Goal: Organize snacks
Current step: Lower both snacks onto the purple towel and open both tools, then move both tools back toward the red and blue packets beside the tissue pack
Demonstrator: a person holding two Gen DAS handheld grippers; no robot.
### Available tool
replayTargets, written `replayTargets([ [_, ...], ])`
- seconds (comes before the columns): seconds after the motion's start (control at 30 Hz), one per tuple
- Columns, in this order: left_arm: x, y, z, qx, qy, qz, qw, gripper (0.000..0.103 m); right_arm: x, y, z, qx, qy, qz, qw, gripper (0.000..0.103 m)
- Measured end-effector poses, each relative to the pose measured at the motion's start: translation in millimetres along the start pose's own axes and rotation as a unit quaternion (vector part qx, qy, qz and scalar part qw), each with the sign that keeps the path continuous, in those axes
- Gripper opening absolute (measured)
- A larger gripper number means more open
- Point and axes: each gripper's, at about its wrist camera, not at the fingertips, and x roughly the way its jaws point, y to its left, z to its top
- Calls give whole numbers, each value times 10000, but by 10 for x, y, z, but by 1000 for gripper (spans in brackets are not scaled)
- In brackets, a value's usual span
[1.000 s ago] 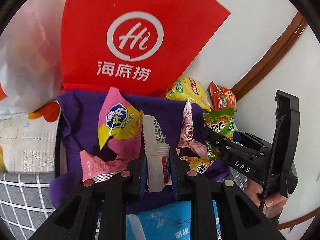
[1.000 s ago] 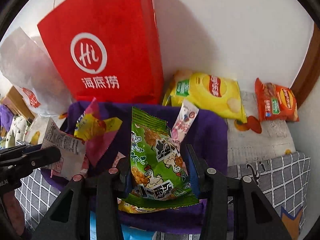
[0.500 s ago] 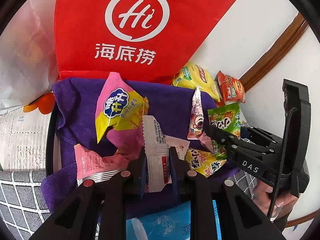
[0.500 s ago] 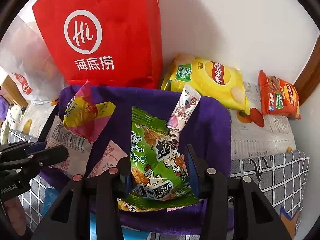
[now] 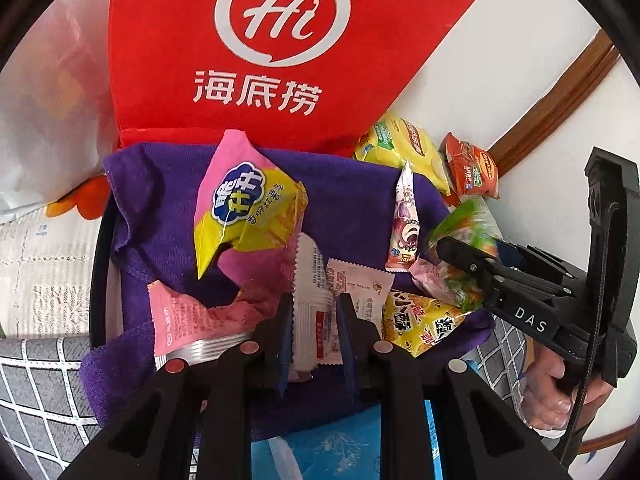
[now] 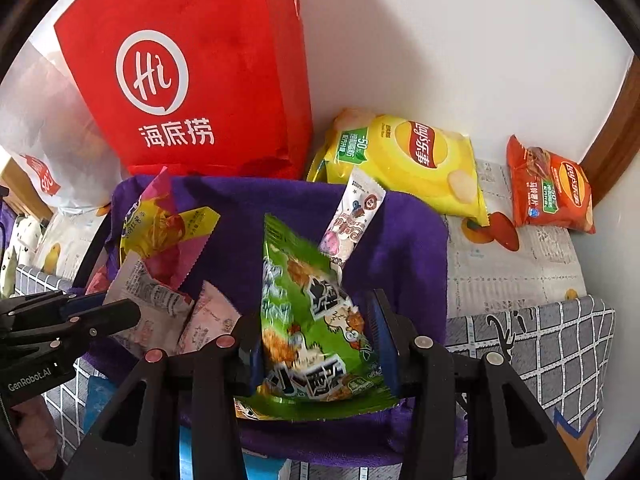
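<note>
A basket lined with purple cloth [image 5: 352,196] [image 6: 412,248] holds several snack packets. My left gripper [image 5: 312,312] is shut on a white sachet with red print [image 5: 314,304], low inside the basket; it also shows in the right wrist view [image 6: 148,296]. My right gripper [image 6: 316,340] is shut on a green snack bag [image 6: 308,312] over the basket's right side; in the left wrist view the bag [image 5: 464,232] is blurred. A pink and yellow packet [image 5: 244,208], a slim pink stick packet [image 5: 404,228] and a yellow packet [image 5: 420,324] lie in the basket.
A red paper bag [image 6: 192,80] stands behind the basket against the white wall. A yellow chip bag [image 6: 412,160] and an orange chip bag [image 6: 548,188] lie on the table at the back right. A white plastic bag [image 5: 48,112] is at the left.
Both grippers have moved forward and lower into the basket with their packets still held. The green bag is moving and blurred in the left wrist view.
</note>
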Motion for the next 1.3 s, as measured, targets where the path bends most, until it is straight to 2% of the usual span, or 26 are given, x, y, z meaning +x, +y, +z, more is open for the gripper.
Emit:
replayTargets([
  [0.27,-127,6,-11,-31,-56,72,10000,21,-67,54,-1,-90,-97,-7,9999,45],
  [0.37,-216,7,-15,-27,-80,73,9999,31,-100,55,5,-111,-121,8,9999,45],
  [0.43,-283,0,-29,-44,-113,101,9999,41,-139,56,10,-120,-155,0,9998,45],
  [0.57,-483,-64,-96,94,-282,358,9989,48,-270,44,33,-77,-257,20,9996,47],
  [0.6,-541,-81,-123,112,-339,438,9984,52,-313,46,38,-69,-319,36,9995,48],
  [0.67,-658,-105,-193,143,-403,559,9975,58,-427,55,46,-62,-475,34,9988,58],
  [0.73,-743,-127,-269,170,-430,668,9967,59,-533,77,53,-81,-642,30,9979,60],
  [0.8,-835,-135,-364,182,-461,817,9954,61,-649,121,56,-119,-794,-10,9968,67],
  [0.93,-986,-148,-567,188,-479,1055,9931,64,-817,227,61,-204,-873,14,9960,69],
  [1.07,-1095,-157,-750,260,-441,1048,9932,64,-962,300,31,-283,-964,89,9949,69],
  [1.17,-1246,-150,-921,250,-566,1167,9912,64,-1103,374,-33,-393,-1005,163,9940,69],
  [1.3,-1414,-143,-1111,169,-655,1054,9921,64,-1356,449,-237,-346,-1181,144,9923,69],
])
